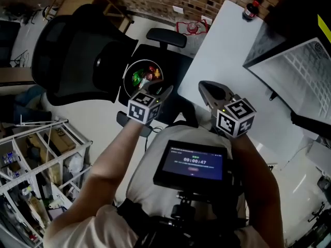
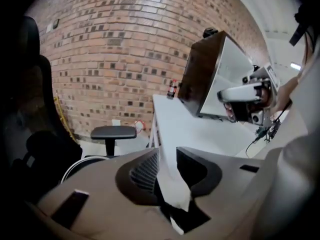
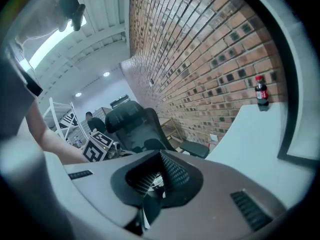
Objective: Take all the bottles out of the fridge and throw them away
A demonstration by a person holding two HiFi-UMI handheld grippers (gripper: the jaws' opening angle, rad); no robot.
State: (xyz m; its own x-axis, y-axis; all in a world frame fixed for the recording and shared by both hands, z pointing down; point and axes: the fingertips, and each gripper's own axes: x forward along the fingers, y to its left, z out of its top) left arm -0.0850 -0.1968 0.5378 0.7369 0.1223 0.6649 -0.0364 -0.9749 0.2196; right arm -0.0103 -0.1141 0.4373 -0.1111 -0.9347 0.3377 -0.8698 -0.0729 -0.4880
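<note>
Head view: left tongs (image 1: 155, 91) slightly apart, right tongs (image 1: 208, 88) closed, both empty; bin (image 1: 127, 74) on chair (image 1: 72, 50), bottle (image 1: 251, 9) on counter (image 1: 222, 45).

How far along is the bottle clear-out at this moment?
Done: the bin on the chair holds several colourful items, likely bottles. In hand: nothing; the left gripper is open by the bin, the right gripper shut and empty. Left: a cola bottle stands on the table; the fridge's inside isn't visible.
</note>
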